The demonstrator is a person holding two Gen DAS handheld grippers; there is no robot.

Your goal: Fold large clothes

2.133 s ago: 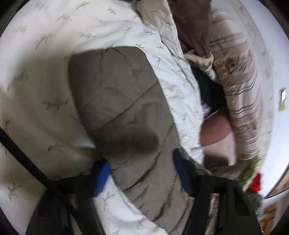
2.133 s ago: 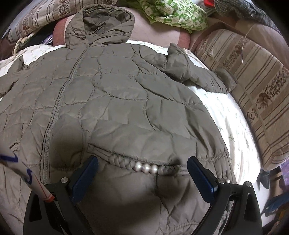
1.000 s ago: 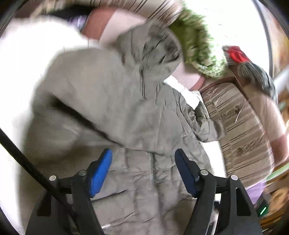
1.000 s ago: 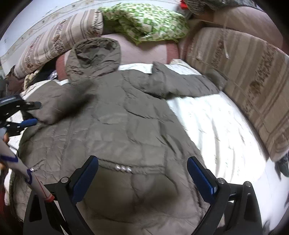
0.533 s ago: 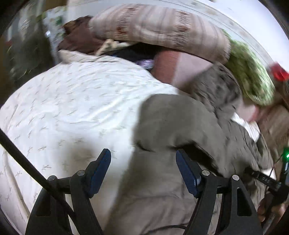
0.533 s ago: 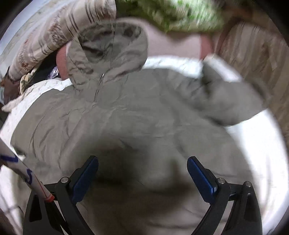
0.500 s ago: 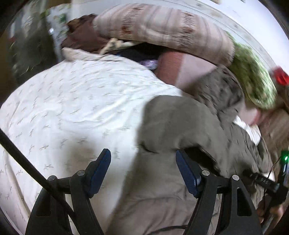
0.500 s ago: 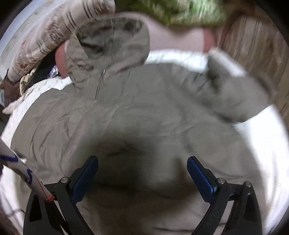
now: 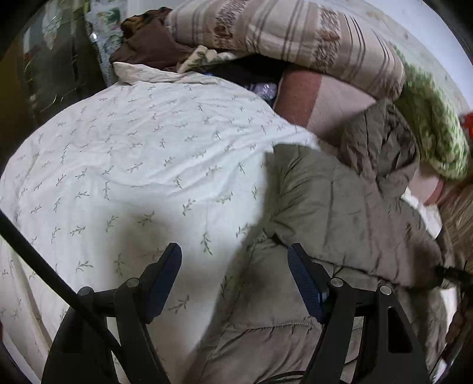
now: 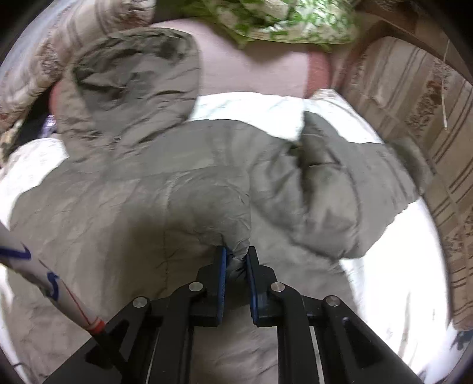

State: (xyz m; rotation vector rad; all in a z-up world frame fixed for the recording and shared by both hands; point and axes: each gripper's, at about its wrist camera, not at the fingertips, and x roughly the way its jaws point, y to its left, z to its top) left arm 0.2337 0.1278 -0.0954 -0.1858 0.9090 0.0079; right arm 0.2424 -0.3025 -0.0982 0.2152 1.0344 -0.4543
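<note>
An olive quilted hooded jacket [image 10: 177, 183] lies front up on a white leaf-print bedsheet [image 9: 118, 165]. Its hood [image 10: 130, 76] points to the far pillows. One sleeve is folded across the chest, and my right gripper [image 10: 236, 260] is shut on the cuff end of that sleeve. The other sleeve [image 10: 348, 189] lies bunched at the right. In the left wrist view the jacket [image 9: 340, 212] fills the right half. My left gripper [image 9: 233, 265] is open and empty, hovering over the sheet at the jacket's left edge.
Striped pillows [image 9: 295, 38] and a green-patterned blanket [image 10: 280, 17] lie along the head of the bed. A striped cushion [image 10: 428, 103] flanks the right side. Brown clothing [image 9: 147, 44] is heaped at the far left corner. A pink pillow [image 9: 319, 97] sits under the hood.
My right gripper has closed on the sleeve cuff lying across the jacket's chest; half a second ago it was open above the jacket. My left gripper stays open and has shifted slightly.
</note>
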